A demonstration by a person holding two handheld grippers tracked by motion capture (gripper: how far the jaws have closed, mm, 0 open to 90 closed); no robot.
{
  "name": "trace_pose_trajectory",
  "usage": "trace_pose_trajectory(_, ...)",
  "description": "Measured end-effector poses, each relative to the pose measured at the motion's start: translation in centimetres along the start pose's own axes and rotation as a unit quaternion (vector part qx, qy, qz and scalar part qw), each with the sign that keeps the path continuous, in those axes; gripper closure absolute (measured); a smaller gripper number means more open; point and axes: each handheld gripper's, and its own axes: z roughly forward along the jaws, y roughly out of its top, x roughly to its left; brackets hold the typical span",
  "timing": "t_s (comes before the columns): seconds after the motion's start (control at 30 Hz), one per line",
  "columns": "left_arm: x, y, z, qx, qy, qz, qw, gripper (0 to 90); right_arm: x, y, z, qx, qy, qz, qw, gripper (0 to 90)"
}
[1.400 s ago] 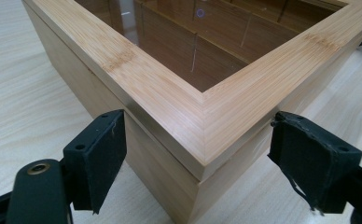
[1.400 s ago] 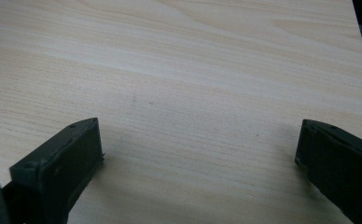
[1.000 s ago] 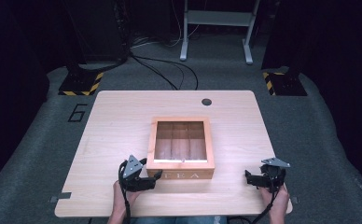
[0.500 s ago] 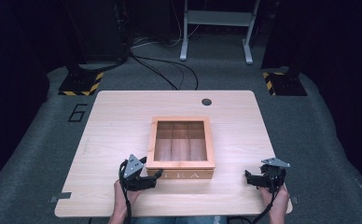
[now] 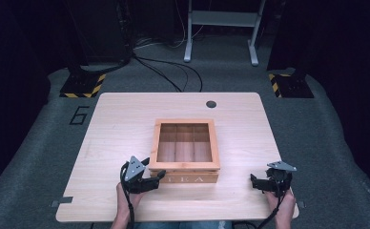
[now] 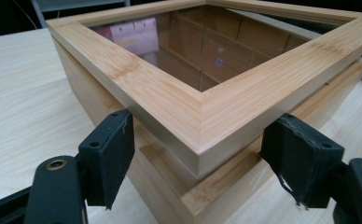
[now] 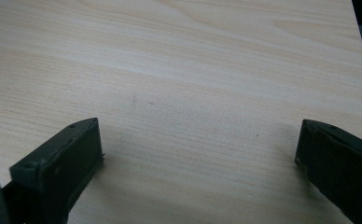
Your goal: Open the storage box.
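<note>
step: closing on tea box [image 5: 185, 150] lid corner | left claw [image 6: 202, 163] half-open, just been closing, straddling corner (not pressing) | right claw [image 7: 198, 158] wide open, empty, right of box | next: pinch lid, lift

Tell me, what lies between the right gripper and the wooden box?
Only bare table lies between the right gripper and the wooden box, as the high view shows.
</note>
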Motion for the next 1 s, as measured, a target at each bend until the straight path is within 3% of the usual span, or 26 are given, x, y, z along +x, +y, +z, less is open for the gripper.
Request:
trace_pose_trajectory(0.23, 0.1, 0.5, 0.1, -0.015, 0.018, 0.000, 0.9997, 28.6, 0.0, 0.0, 0.0, 0.000, 0.000, 0.000, 1.0000, 0.0)
trace_pose_trajectory(0.4, 0.1, 1.0, 0.1, -0.034, 0.039, 0.020, 0.9985, 29.5, 0.0, 0.0, 0.0, 0.000, 0.000, 0.000, 1.0000, 0.0)
trace_pose_trajectory(1.0, 0.6, 2.4, 0.1, -0.059, 0.055, 0.023, 0.9964, 36.7, 0.0, 0.0, 0.0, 0.000, 0.000, 0.001, 1.0000, 0.0)
